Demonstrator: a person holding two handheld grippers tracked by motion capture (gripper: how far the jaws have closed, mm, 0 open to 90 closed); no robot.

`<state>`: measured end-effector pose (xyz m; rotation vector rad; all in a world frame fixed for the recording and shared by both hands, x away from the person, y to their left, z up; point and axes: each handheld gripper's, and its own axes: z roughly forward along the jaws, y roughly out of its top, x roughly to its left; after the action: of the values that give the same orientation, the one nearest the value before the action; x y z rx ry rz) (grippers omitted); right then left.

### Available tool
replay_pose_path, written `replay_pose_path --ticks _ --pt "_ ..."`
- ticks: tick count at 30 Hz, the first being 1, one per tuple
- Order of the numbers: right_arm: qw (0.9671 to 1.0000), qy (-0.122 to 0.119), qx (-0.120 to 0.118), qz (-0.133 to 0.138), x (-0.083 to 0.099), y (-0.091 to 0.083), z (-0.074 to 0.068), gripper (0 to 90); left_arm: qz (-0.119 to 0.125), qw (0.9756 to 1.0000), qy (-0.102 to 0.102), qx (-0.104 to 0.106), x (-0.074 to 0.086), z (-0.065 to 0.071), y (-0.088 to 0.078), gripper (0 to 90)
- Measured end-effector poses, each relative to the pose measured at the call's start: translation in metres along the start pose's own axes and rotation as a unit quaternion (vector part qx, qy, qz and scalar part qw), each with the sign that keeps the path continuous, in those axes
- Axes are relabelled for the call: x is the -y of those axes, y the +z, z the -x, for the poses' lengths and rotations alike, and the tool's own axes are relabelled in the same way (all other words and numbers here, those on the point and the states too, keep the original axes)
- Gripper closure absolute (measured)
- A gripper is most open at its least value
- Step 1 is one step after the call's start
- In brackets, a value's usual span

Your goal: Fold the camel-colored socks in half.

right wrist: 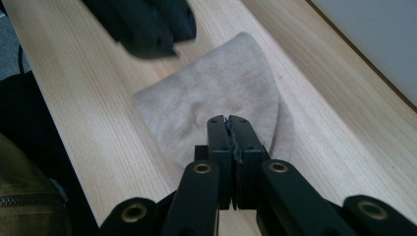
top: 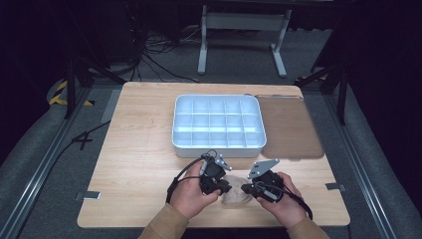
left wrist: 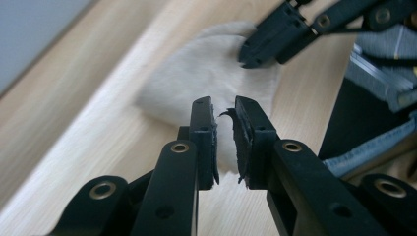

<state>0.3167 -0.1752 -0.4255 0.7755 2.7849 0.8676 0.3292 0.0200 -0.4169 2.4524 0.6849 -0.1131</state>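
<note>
Counter (top: 139,129): light wood, rectangular, carrying everything below.
Mat (top: 288,127): brown, flat, along the counter's right edge, touching the tray's right side.
Tray (top: 217,147): white, divided into many compartments, at the middle of the counter toward the far edge.
Cloth (top: 235,194): small, beige, rumpled, lying flat near the middle of the counter's near edge, between the two grippers.
Left gripper (left wrist: 225,129): at the cloth's left side; fingers a narrow gap apart, not pressing, a bit of cloth edge showing at the gap.
Right gripper (right wrist: 229,132): at the cloth's right side; fingers together, clamped on the cloth's edge.
</note>
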Motion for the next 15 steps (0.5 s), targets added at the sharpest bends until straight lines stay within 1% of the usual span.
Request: replay_pose_path --ticks 1,3,4,5,6,8,9,10,11,12,13,15 --pt "1.0 0.002 0.001 0.0 0.001 0.0 0.0 89.1 -0.012 0.9999 0.008 0.001 -0.001 0.001 0.005 79.9" --pt "1.0 0.005 0.0 -0.002 0.005 0.002 0.001 88.6 -0.031 0.9995 0.01 0.0 -0.002 0.0 0.015 81.5" --pt "1.0 0.006 -0.002 -0.003 0.006 0.002 0.002 88.3 -0.043 0.999 0.01 -0.002 -0.002 0.0 0.017 81.8" --pt "1.0 0.006 0.0 -0.004 0.007 0.003 0.003 88.1 -0.043 0.999 0.01 -0.002 -0.002 0.0 0.017 82.0" --pt "1.0 0.006 0.0 -0.004 0.007 0.003 0.003 88.1 -0.044 0.9989 0.012 -0.004 -0.002 -0.001 0.02 82.0" --pt "0.9999 0.009 0.002 -0.008 0.01 0.005 0.004 86.6 -0.057 0.9983 0.012 -0.005 -0.002 -0.002 0.023 82.5" --pt "0.9998 0.012 0.004 -0.013 0.012 0.006 0.005 86.0 -0.057 0.9983 0.012 -0.007 -0.002 -0.002 0.025 82.5" --pt "0.9997 0.013 0.007 -0.017 0.013 0.007 0.005 86.1 -0.065 0.9978 0.012 -0.006 -0.002 -0.002 0.026 82.7" --pt "0.9997 0.014 0.008 -0.019 0.014 0.008 0.006 86.3 -0.074 0.9971 0.015 -0.011 -0.002 -0.002 0.03 82.8" --pt "0.9997 0.014 0.008 -0.019 0.014 0.008 0.006 86.3 -0.074 0.9971 0.015 -0.011 -0.002 -0.002 0.03 82.8" --pt "0.9994 0.019 0.007 -0.027 0.017 0.009 0.008 86.5 -0.079 0.9967 0.014 -0.009 -0.002 -0.003 0.032 82.9" --pt "0.9992 0.023 0.005 -0.031 0.019 0.012 0.01 87.0 -0.081 0.9966 0.012 -0.007 -0.002 -0.004 0.032 83.0"
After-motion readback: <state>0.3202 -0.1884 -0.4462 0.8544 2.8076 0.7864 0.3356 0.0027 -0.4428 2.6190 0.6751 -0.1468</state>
